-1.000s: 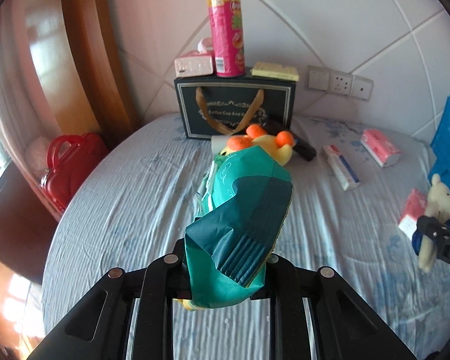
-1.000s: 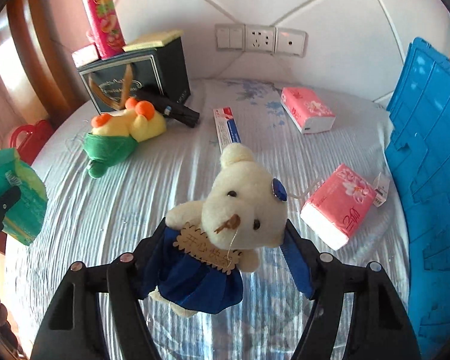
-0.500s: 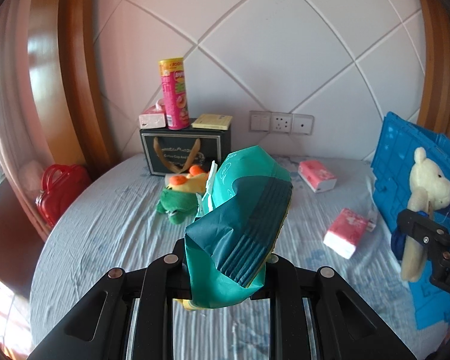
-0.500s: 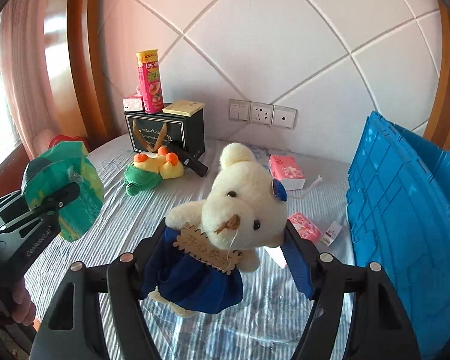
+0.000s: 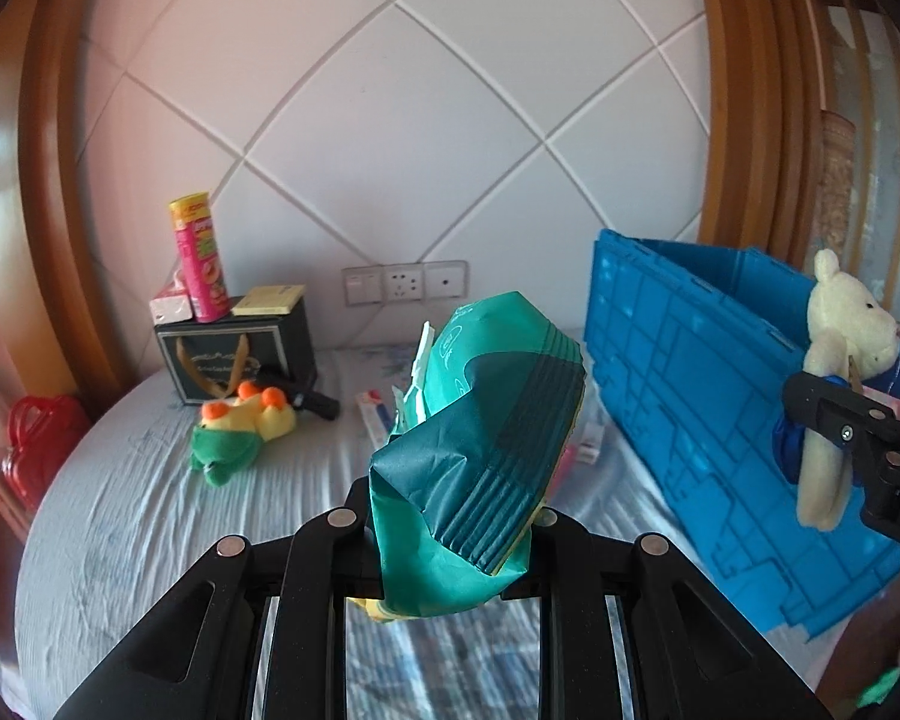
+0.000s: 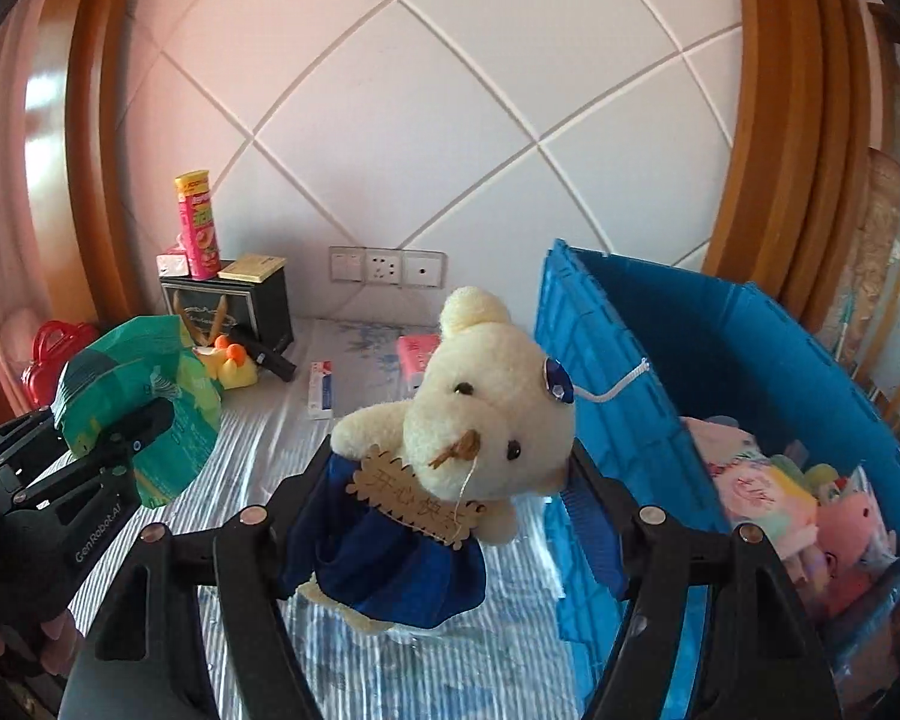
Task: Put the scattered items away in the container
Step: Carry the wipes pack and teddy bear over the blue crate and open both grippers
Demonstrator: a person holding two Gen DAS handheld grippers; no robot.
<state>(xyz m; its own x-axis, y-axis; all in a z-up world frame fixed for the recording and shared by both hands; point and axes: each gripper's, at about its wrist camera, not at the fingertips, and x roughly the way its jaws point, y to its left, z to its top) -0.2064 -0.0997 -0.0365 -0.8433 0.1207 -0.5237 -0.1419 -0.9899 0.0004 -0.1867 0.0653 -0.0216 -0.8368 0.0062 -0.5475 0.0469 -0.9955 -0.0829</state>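
Note:
My left gripper (image 5: pixel 450 531) is shut on a green packet (image 5: pixel 486 438) and holds it above the bed. It also shows in the right wrist view (image 6: pixel 144 402). My right gripper (image 6: pixel 450 504) is shut on a cream teddy bear in a blue dress (image 6: pixel 474 420), held above the bed beside the blue crate (image 6: pixel 618 348). In the left wrist view the bear (image 5: pixel 840 360) hangs by the crate's near wall (image 5: pixel 690 372). The crate holds several soft pink items (image 6: pixel 774 498).
On the bed lie a yellow and green plush (image 5: pixel 240 426), a toothpaste box (image 6: pixel 321 387), a pink tissue pack (image 6: pixel 417 354) and a black object (image 5: pixel 306 396). A dark gift bag (image 5: pixel 234 354) carries a chip can (image 5: pixel 201 264). A red bag (image 5: pixel 36 438) sits left.
Both grippers have risen and swung right toward the blue crate with their loads. The crate's inside is now in the right wrist view.

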